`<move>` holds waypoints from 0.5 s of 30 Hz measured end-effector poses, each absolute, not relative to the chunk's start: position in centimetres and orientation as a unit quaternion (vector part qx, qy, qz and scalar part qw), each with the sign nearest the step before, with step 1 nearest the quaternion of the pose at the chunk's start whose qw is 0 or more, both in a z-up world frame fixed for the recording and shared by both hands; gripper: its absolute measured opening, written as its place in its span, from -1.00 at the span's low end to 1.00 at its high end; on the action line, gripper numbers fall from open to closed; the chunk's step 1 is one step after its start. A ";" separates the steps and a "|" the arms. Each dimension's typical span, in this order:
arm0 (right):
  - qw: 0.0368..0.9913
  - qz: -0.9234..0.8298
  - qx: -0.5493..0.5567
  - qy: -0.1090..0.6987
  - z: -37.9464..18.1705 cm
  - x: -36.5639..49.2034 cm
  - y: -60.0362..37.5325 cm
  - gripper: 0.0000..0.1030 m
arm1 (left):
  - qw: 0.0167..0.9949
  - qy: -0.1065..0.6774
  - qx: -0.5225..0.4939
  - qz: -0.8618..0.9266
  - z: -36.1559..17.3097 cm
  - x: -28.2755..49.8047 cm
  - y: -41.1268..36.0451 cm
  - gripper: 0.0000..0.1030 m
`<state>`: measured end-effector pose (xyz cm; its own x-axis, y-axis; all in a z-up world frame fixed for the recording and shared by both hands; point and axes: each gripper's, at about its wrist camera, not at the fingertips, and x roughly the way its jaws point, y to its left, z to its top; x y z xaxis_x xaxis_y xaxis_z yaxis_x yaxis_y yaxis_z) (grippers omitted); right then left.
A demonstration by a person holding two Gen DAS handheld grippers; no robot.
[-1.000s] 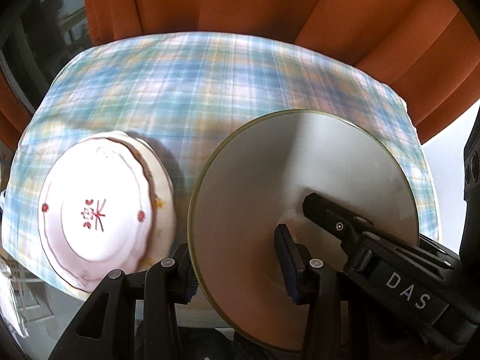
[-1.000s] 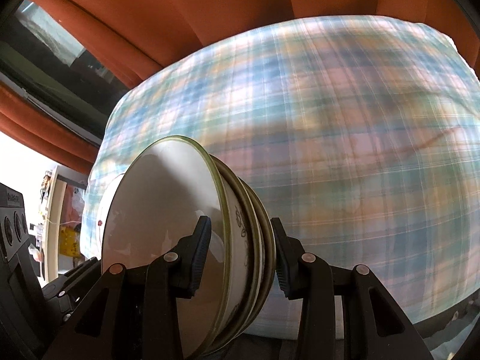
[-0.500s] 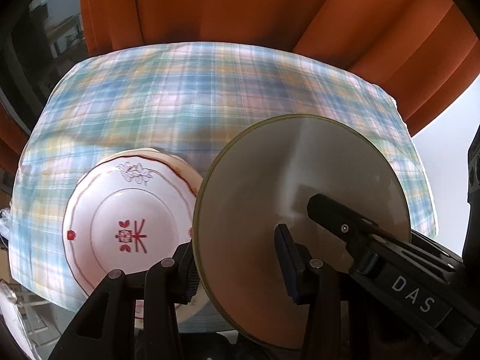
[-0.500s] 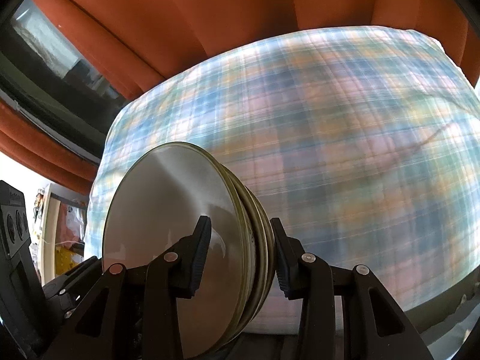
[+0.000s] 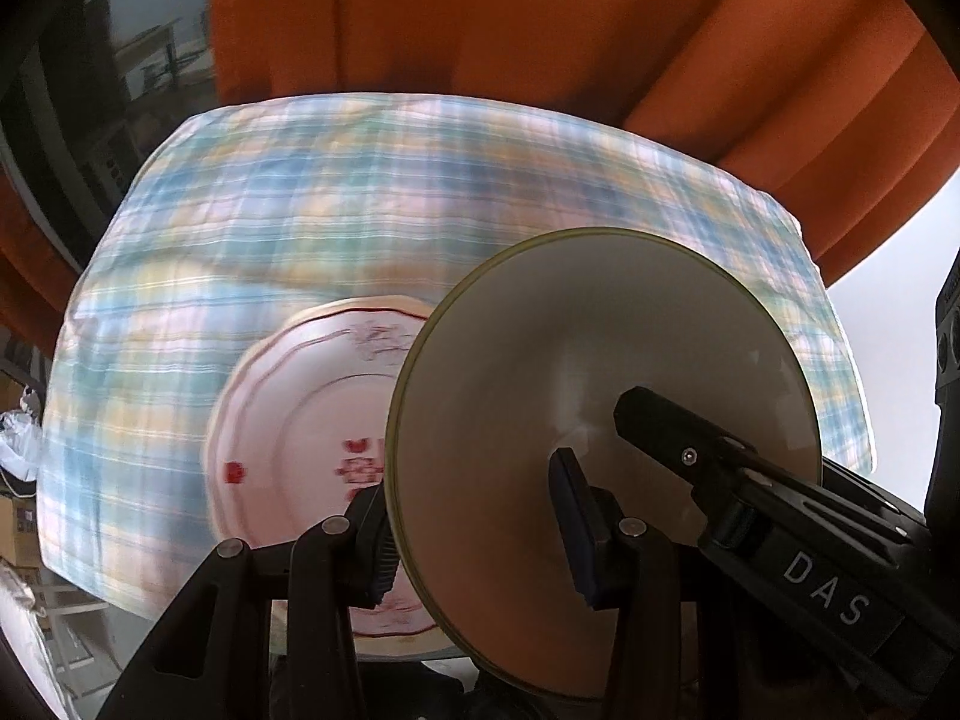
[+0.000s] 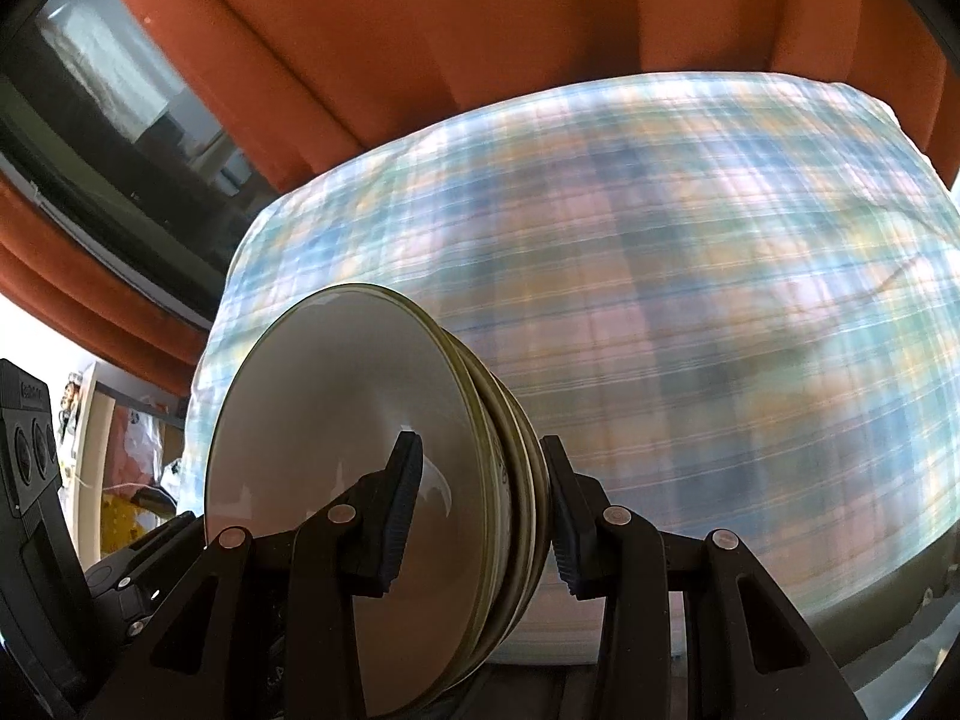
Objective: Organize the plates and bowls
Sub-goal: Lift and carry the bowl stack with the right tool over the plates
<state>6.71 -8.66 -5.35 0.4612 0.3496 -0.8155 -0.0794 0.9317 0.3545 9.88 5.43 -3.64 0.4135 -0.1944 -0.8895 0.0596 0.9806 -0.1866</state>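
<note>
Both grippers are shut on one stack of green-rimmed bowls [image 5: 540, 420], held tilted above the near edge of a plaid-covered table [image 5: 360, 192]. My left gripper [image 5: 474, 528] clamps the stack's rim in the left wrist view. My right gripper [image 6: 480, 516] clamps the stack of bowls [image 6: 336, 450] in the right wrist view. The right gripper's black finger [image 5: 690, 438] reaches into the top bowl. A white scalloped plate with red marks [image 5: 288, 444] lies on the cloth, just left of and partly behind the bowls.
Orange curtains [image 5: 540, 48] hang behind the table. A dark window [image 6: 90, 120] is at the far left. The plaid cloth [image 6: 690, 300] spreads wide to the right of the bowls. Clutter [image 6: 132, 462] shows beyond the table's left side.
Both grippers have moved with the bowl stack. In the left view the scalloped plate has slid rightward and lower, now partly behind the bowls. Grips unchanged.
</note>
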 end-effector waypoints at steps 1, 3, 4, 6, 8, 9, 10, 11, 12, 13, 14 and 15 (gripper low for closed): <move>0.844 0.129 0.133 0.503 -5.4 6.7 -8.2 -0.17 | 0.839 0.536 -0.063 -0.074 -3.6 9.8 5.9 -0.15; 0.843 0.134 0.132 0.504 -5.5 6.8 -7.0 -0.17 | 0.839 0.535 -0.064 -0.069 -3.6 9.7 7.1 -0.15; 0.843 0.137 0.131 0.504 -5.5 6.8 -6.4 -0.17 | 0.840 0.535 -0.064 -0.067 -3.6 9.7 7.7 -0.15; 0.842 0.141 0.131 0.504 -5.6 6.8 -5.3 -0.17 | 0.840 0.535 -0.064 -0.064 -3.7 9.6 8.8 -0.15; 0.841 0.144 0.131 0.505 -5.8 6.8 -4.2 -0.17 | 0.840 0.536 -0.064 -0.061 -3.8 9.6 9.8 -0.15; 0.840 0.145 0.131 0.506 -5.9 6.9 -3.7 -0.17 | 0.839 0.537 -0.063 -0.060 -3.9 9.6 10.2 -0.15; 0.840 0.146 0.131 0.507 -6.0 6.9 -3.2 -0.17 | 0.839 0.538 -0.063 -0.059 -4.0 9.6 10.6 -0.15; 0.839 0.146 0.132 0.508 -6.2 6.9 -2.7 -0.17 | 0.838 0.539 -0.063 -0.059 -4.1 9.6 11.1 -0.15; 0.838 0.146 0.133 0.509 -6.3 6.9 -2.3 -0.17 | 0.837 0.541 -0.063 -0.058 -4.2 9.6 11.4 -0.15; 0.837 0.147 0.134 0.511 -6.5 6.9 -1.8 -0.17 | 0.835 0.543 -0.063 -0.057 -4.4 9.7 11.9 -0.15; 0.835 0.147 0.134 0.513 -6.7 6.9 -1.4 -0.17 | 0.834 0.545 -0.063 -0.057 -4.5 9.7 12.2 -0.15; 0.833 0.147 0.135 0.515 -6.9 7.0 -1.0 -0.17 | 0.833 0.547 -0.063 -0.056 -4.7 9.8 12.4 -0.15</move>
<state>7.02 -1.05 -6.90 0.4257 0.3837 -0.8195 -0.1053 0.9205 0.3763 9.78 12.45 -4.66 0.3945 -0.1623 -0.9044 0.0238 0.9857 -0.1666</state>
